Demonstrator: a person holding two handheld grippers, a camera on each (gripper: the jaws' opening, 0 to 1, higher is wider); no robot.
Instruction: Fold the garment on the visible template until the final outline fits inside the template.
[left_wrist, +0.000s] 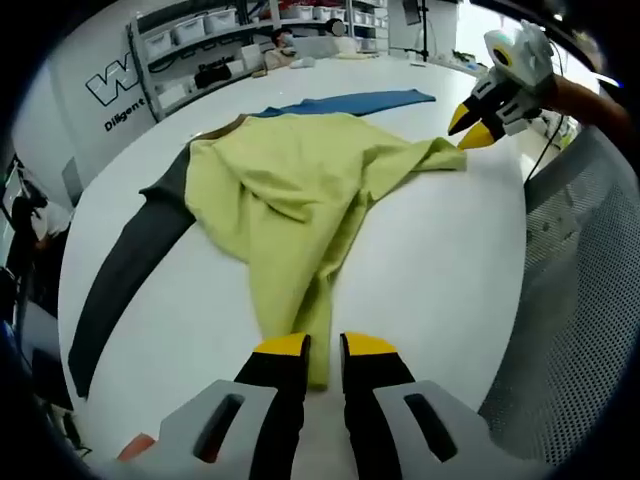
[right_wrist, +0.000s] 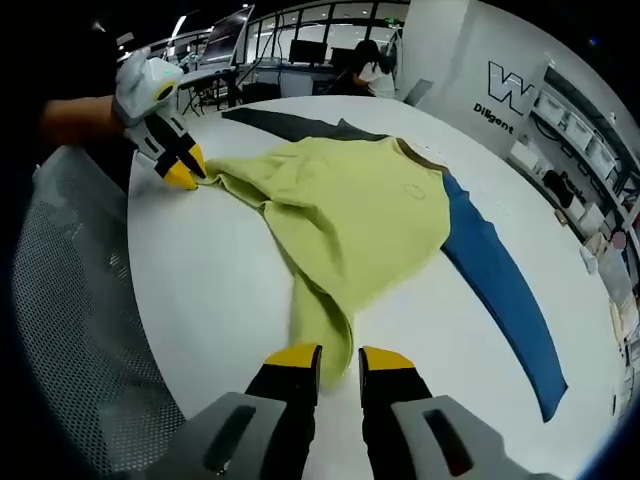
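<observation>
A yellow-green garment lies rumpled on the white table, with a brown collar at its far edge. A long dark grey strip and a long blue strip run out from under it; I cannot tell whether they are sleeves. My left gripper is shut on a narrow end of the fabric, and it appears in the right gripper view pinching that corner. My right gripper is shut on the garment's other end, and in the left gripper view it grips a corner.
A grey mesh chair back stands against the table's edge, also visible in the right gripper view. Shelves with white bins line the wall. People sit at desks beyond the table. A small red thing lies near my left gripper.
</observation>
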